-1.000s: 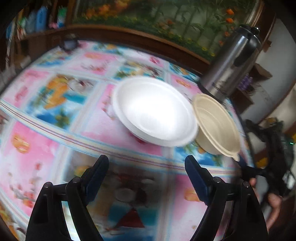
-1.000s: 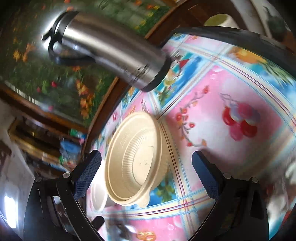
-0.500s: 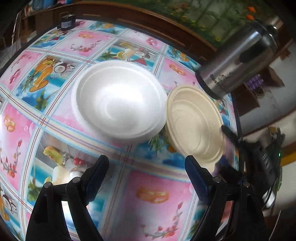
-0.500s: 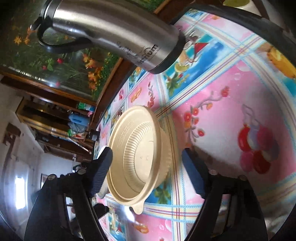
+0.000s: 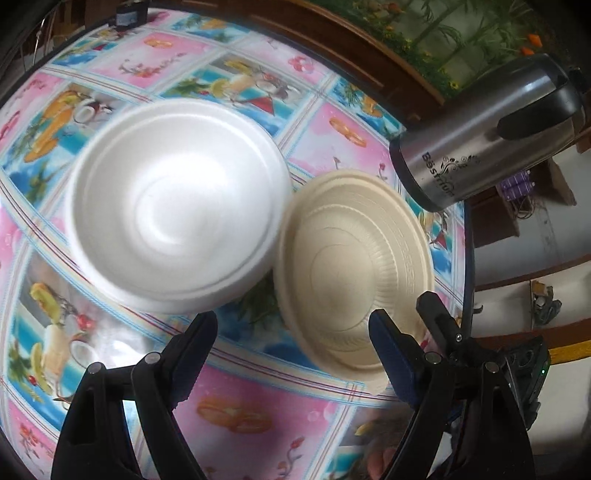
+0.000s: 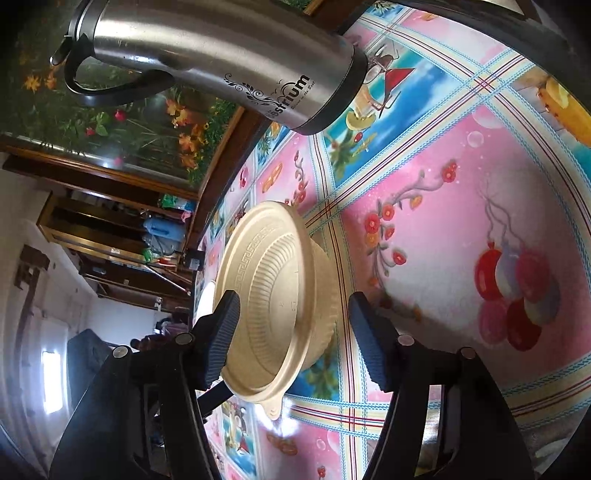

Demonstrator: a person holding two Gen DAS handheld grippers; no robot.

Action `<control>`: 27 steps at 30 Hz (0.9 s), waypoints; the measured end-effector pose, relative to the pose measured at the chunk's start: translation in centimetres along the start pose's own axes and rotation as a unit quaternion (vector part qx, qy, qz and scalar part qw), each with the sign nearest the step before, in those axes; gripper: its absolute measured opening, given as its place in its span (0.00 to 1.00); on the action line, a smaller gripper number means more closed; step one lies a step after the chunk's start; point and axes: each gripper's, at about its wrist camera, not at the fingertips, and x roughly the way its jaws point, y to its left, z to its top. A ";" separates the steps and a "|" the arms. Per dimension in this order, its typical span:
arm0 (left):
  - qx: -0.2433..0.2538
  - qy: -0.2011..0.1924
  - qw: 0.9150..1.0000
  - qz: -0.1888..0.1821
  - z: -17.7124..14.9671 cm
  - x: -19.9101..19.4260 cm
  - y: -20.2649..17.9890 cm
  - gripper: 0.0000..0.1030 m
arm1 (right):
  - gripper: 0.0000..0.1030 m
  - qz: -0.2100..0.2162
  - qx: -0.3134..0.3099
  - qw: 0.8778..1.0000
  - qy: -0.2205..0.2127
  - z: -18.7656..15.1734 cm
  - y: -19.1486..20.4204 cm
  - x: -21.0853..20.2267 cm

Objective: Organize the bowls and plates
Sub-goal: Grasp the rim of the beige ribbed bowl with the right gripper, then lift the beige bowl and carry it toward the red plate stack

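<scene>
A white foam bowl (image 5: 177, 206) sits on the patterned tablecloth, with a beige ribbed bowl (image 5: 351, 266) touching its right side. My left gripper (image 5: 295, 343) is open and empty, hovering just in front of both bowls. In the right wrist view the beige bowl (image 6: 273, 299) lies between the open fingers of my right gripper (image 6: 295, 332); one finger is inside the rim and the other outside the wall. A sliver of the white bowl (image 6: 205, 299) shows behind it. My right gripper's finger (image 5: 436, 314) shows at the beige bowl's right edge.
A steel thermos jug (image 5: 484, 129) stands behind the beige bowl near the table's right edge (image 5: 469, 258); it also shows in the right wrist view (image 6: 229, 62). A small dark object (image 5: 127, 14) sits at the far left. A wooden frame borders the table's back.
Both grippers have moved closer to the bowls. My right gripper's fingers have come around the beige bowl's rim and narrowed somewhat. The bowls have not moved.
</scene>
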 end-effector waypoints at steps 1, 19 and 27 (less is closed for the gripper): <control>0.004 -0.001 1.000 0.003 0.0 0.1 -0.2 0.81 | 0.55 0.001 0.000 1.000 0.002 0.0 -0.1 -0.1; 0.025 -0.008 0.999 0.023 1.4 1.4 -0.3 0.19 | 0.08 -0.018 0.010 0.999 0.035 0.0 -1.2 1.2; 0.073 -0.007 0.997 0.038 0.2 1.4 -1.2 0.11 | 0.08 -0.025 -0.002 0.999 0.027 0.1 -0.9 1.0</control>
